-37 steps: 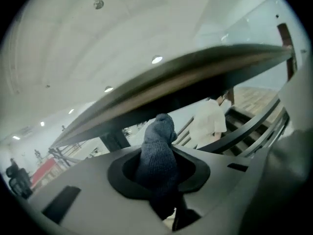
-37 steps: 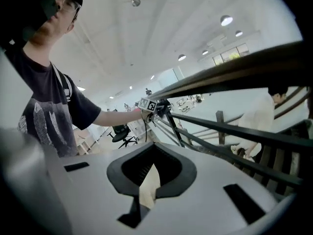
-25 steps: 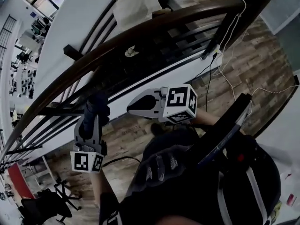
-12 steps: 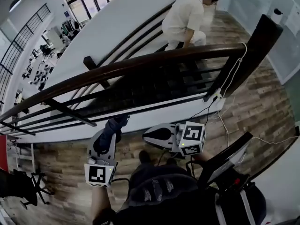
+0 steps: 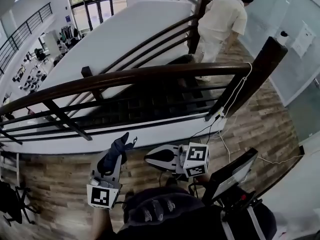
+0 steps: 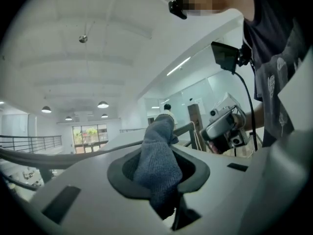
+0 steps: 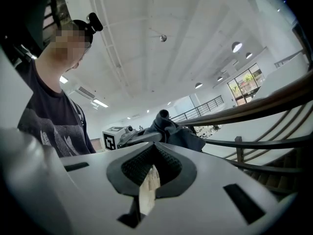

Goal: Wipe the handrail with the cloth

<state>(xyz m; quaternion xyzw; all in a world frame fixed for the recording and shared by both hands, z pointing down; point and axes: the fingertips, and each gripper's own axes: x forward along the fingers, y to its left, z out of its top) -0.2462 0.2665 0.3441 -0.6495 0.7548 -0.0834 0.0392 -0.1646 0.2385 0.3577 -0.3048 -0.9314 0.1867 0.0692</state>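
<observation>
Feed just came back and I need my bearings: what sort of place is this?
Likely an upper landing in a large indoor hall: a curved dark handrail, stairs descending behind it, and a wood-plank floor.

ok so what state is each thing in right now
cloth: clamped in the left hand-held gripper, clear of the handrail
left hand-held gripper: shut on the cloth
right hand-held gripper: shut, nothing between its jaws
handrail: neither the cloth nor a gripper touches it
</observation>
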